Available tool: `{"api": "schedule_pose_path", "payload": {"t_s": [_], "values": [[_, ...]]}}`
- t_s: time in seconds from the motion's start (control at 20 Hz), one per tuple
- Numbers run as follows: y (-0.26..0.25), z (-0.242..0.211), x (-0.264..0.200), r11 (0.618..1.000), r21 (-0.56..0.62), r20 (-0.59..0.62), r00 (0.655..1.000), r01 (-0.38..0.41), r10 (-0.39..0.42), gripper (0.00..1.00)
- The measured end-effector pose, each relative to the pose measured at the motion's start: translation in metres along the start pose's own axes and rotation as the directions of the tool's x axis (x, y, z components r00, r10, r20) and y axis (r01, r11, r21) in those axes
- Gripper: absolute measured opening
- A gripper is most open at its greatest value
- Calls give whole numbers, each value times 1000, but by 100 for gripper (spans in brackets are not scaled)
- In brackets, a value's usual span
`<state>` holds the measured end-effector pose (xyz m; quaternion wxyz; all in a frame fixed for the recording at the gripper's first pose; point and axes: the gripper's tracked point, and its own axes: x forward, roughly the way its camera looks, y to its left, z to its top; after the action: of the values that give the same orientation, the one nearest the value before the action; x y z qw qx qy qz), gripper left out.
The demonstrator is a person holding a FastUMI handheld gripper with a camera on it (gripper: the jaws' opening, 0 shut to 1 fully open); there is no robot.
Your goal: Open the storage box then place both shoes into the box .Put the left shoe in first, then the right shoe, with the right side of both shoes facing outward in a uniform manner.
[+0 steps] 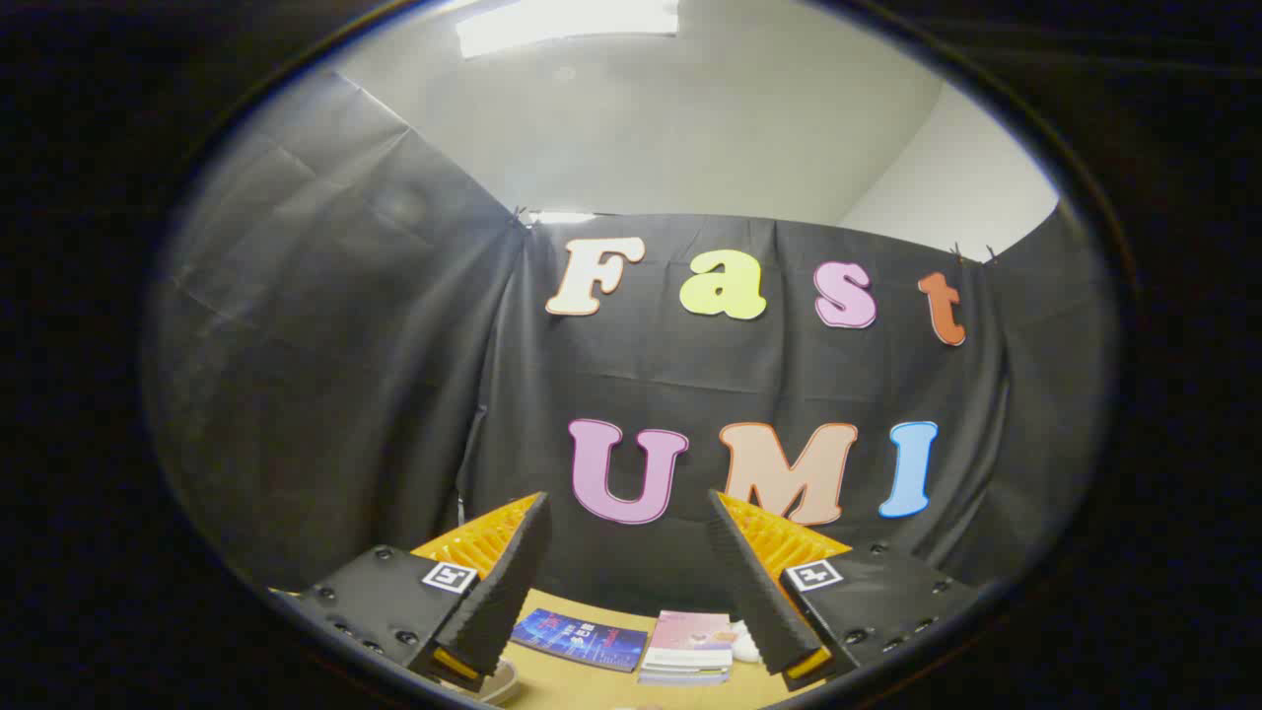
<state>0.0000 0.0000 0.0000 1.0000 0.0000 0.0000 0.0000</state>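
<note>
The black cloth wall (690, 394) of the booth takes up most of the scene, hanging in folds and creases, pinned at its top edge, and wrapping round on both sides. Above the cloth wall rises a plain pale ceiling (641, 128) with a bright light panel (567, 25) set in it, and a pale room wall (946, 177) shows over the cloth's upper right corner.

Below the cloth wall lies the desk (592, 685), a light wooden surface of which only a narrow strip is visible at the foot of the cloth. The claw (631, 532) is tilted upward towards the cloth wall, its two fingers (508, 582) spread wide apart with nothing between them and nothing in their hold.

On the desk, near the foot of the cloth wall and seen through the gap between the fingers, lies a dark blue booklet (580, 639), flat. Just beside it sits a small stack of books with a pink cover (688, 646) on top. Touching or just beside that stack, a small white thing (744, 646) shows, mostly hidden by the finger in front of it; it may be part of a shoe, but I cannot tell. Under the other finger, a pale rounded rim (503, 682) shows on the desk, too little of it to identify.
</note>
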Motion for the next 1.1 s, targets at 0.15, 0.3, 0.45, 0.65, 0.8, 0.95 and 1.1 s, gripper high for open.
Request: {"api": "schedule_pose_path", "payload": {"t_s": [0.15, 0.3, 0.45, 0.65, 0.8, 0.95, 1.1], "values": [[9, 13, 3, 1000, 4, 20, 1000, 13, -13, 98], [23, 15, 8, 1000, -9, 18, 1000, 12, -12, 98], [38, 14, 8, 1000, -8, 13, 1000, -5, 5, 98], [51, 15, 6, 1000, -19, 17, 1000, -5, 5, 98], [57, 13, 8, 1000, -16, 13, 1000, -8, 8, 98], [58, 11, 10, 1000, -24, 8, 1000, -7, 7, 98], [60, -6, 14, 999, -24, -25, 999, -25, 24, 98]]}}
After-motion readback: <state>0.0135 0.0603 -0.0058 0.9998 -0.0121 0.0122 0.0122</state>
